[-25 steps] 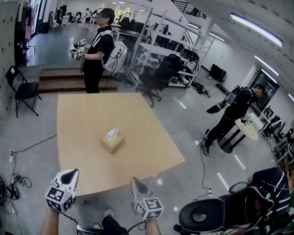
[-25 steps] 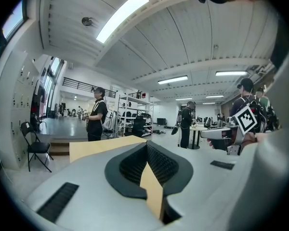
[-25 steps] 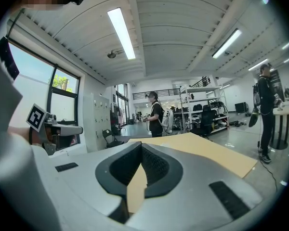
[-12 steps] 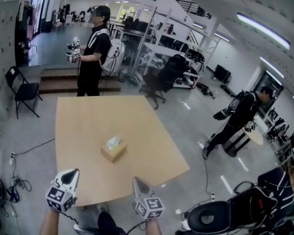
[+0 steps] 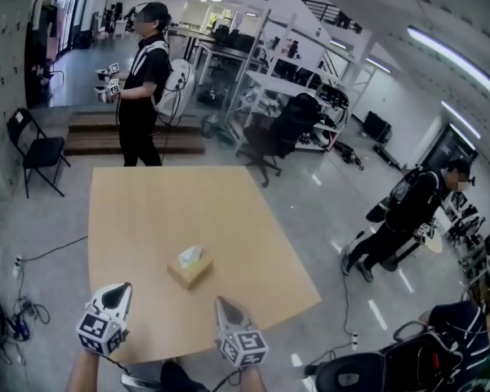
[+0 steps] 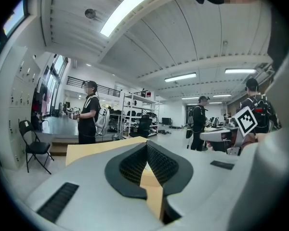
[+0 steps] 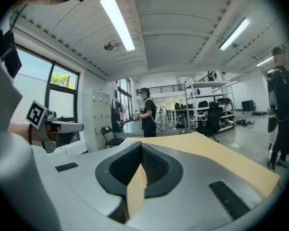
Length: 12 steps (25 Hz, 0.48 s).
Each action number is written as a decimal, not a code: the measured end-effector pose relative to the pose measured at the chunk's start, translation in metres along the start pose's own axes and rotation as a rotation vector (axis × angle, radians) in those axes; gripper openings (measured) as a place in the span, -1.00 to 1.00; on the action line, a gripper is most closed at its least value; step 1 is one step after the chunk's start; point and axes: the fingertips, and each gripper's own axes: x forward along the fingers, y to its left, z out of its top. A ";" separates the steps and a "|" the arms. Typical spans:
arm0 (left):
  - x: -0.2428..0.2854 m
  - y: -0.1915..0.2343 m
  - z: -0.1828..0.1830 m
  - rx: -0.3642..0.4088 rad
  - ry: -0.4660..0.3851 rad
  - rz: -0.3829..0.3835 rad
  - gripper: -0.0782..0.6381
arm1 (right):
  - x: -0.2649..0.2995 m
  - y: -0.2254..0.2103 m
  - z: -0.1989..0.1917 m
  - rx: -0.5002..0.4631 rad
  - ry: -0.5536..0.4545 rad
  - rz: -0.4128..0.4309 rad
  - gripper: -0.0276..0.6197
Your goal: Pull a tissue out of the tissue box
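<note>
Both grippers have slid forward and the counter [image 5: 147, 211] now sits closer beneath them, while the standing person [image 5: 143, 88] beyond its far edge has drifted left. The left gripper [image 5: 117, 292] and the right gripper [image 5: 223, 307] hover at the near edge, each with its jaws pressed together and holding nothing. The tissue box [image 5: 189, 269] rests mid-counter, a white tissue [image 5: 193, 254] poking from its top, well apart from both grippers, with a stretch of bare counter between. A black folding chair [image 5: 37, 149] stands off left, an office chair [image 5: 282, 129] and shelving [image 5: 286, 68] behind, and another person [image 5: 408, 215] stands to the right.
</note>
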 end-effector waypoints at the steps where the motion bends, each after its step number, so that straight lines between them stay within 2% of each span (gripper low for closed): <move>1: 0.005 0.003 -0.001 0.000 0.000 0.003 -0.76 | 0.005 -0.002 0.000 0.004 0.005 0.002 -0.88; 12: 0.054 0.032 -0.005 -0.018 0.019 0.012 -0.76 | 0.067 -0.024 -0.005 0.011 0.055 0.029 -0.88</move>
